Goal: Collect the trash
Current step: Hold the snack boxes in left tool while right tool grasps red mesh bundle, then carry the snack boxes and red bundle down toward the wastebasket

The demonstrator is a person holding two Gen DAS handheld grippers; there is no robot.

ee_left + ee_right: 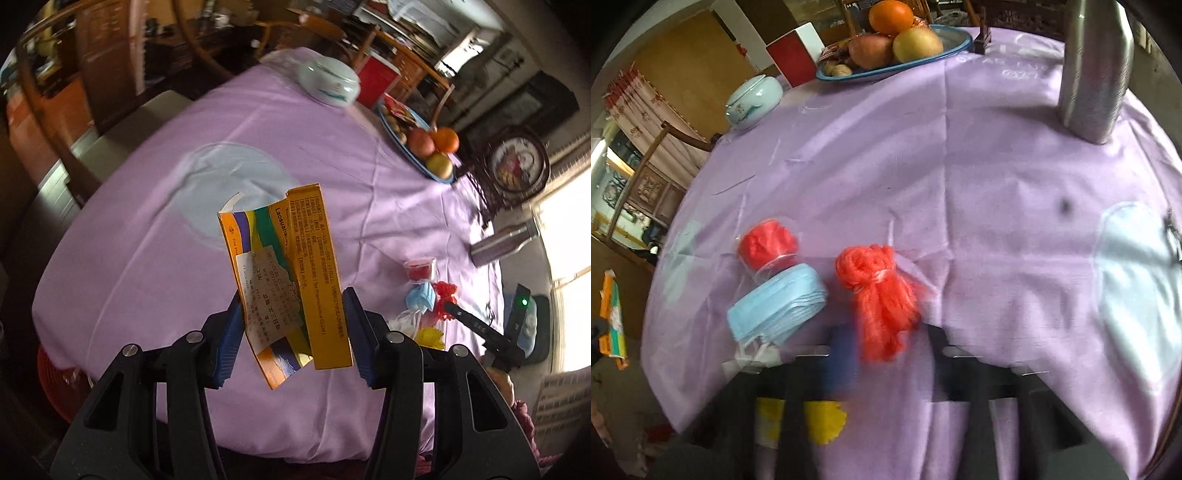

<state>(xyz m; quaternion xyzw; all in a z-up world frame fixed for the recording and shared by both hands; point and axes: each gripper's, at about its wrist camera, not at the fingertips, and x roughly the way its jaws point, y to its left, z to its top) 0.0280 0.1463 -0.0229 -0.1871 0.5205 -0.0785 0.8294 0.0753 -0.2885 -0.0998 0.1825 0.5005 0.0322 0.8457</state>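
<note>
Your left gripper [291, 332] pinches one torn orange box [286, 280] and holds it up in the air above the purple table cloth [147, 258]. The box stands long way up between the blue pads [229, 339].

Your right gripper [886, 354] is down at the near edge of the table. It is blurry, so you cannot tell for sure how its jaws stand, but they look close around the bottom of the red net bundle [879, 295]. The bundle lies just ahead of the gripper, with its long way pointing from near to far. So your right hand is the one closest to the rest of the trash.

Just left of the bundle lies one blue face mask [777, 306]. Behind the mask is one little clear cup with red stuff inside [768, 245]. One yellow scrap [823, 421] sits under the gripper, at the near edge.

Far away are one fruit plate [955, 40], one pale lidded jar [753, 99], one red box [792, 61] and one metal bottle [1093, 74]. Those are likely not trash.
</note>
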